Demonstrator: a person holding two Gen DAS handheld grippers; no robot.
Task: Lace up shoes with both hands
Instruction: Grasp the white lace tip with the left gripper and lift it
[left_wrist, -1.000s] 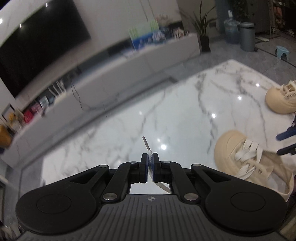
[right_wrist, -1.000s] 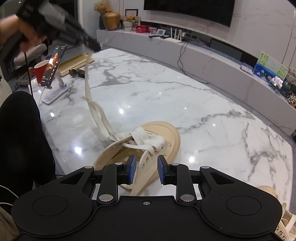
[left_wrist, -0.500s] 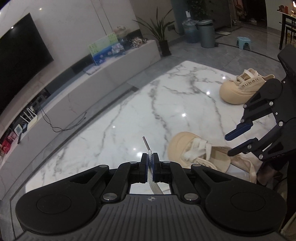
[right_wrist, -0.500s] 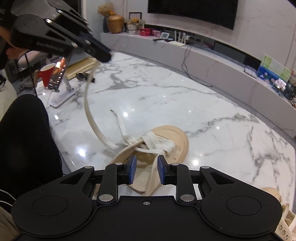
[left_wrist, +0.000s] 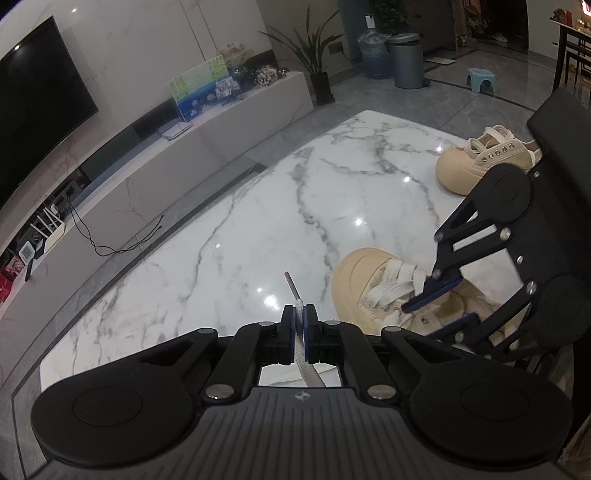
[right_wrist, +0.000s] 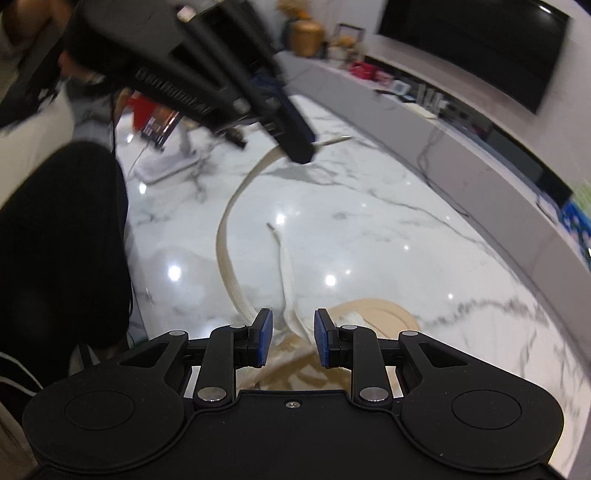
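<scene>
A beige shoe (left_wrist: 365, 280) with white laces lies on the marble table (left_wrist: 258, 221). My left gripper (left_wrist: 300, 314) is shut on one white lace (left_wrist: 308, 373) just behind its metal tip (left_wrist: 291, 285), to the left of the shoe. In the right wrist view that left gripper (right_wrist: 295, 144) hangs above the table and the held lace (right_wrist: 225, 236) curves down to the shoe (right_wrist: 384, 314). My right gripper (right_wrist: 292, 339) is open over the shoe's rear. The other lace end (right_wrist: 286, 273) runs loose between its blue pads (right_wrist: 264, 341) and out onto the table.
A second beige shoe (left_wrist: 476, 166) sits at the table's far right. A phone on a white stand (right_wrist: 162, 147) and a red cup (right_wrist: 142, 110) are at the left end. A person's dark-clad leg (right_wrist: 55, 240) borders the near edge. A low TV console (left_wrist: 147, 166) runs beyond the table.
My right gripper has come forward over the shoe, so the loose lace now lies between its pads. The left gripper, still holding its lace, has swung closer, and the lace hangs slacker.
</scene>
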